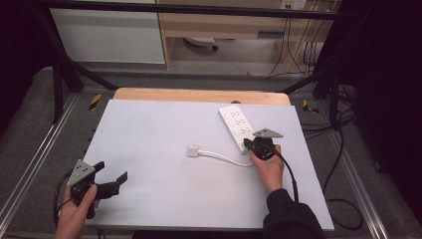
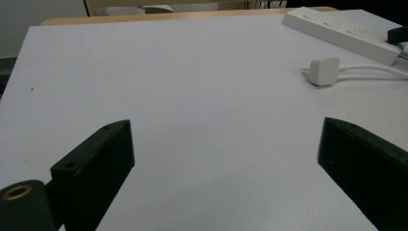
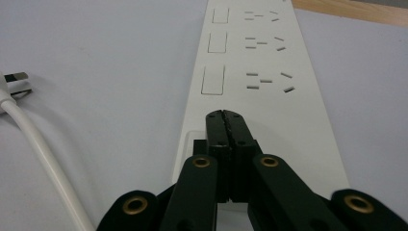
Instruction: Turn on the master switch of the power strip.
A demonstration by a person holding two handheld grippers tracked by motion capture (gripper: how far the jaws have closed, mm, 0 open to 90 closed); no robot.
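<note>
White power strip (image 1: 237, 125) flat on table's right side — sockets up, cord's plug (image 1: 193, 151) lying beside it.

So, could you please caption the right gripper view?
Right gripper, fingers shut, tip over the near end of the white power strip.

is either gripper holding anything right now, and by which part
Nothing is held. The right gripper is shut with its jaws together, tips resting on the near end of the white power strip. The left gripper is open over the table.
</note>
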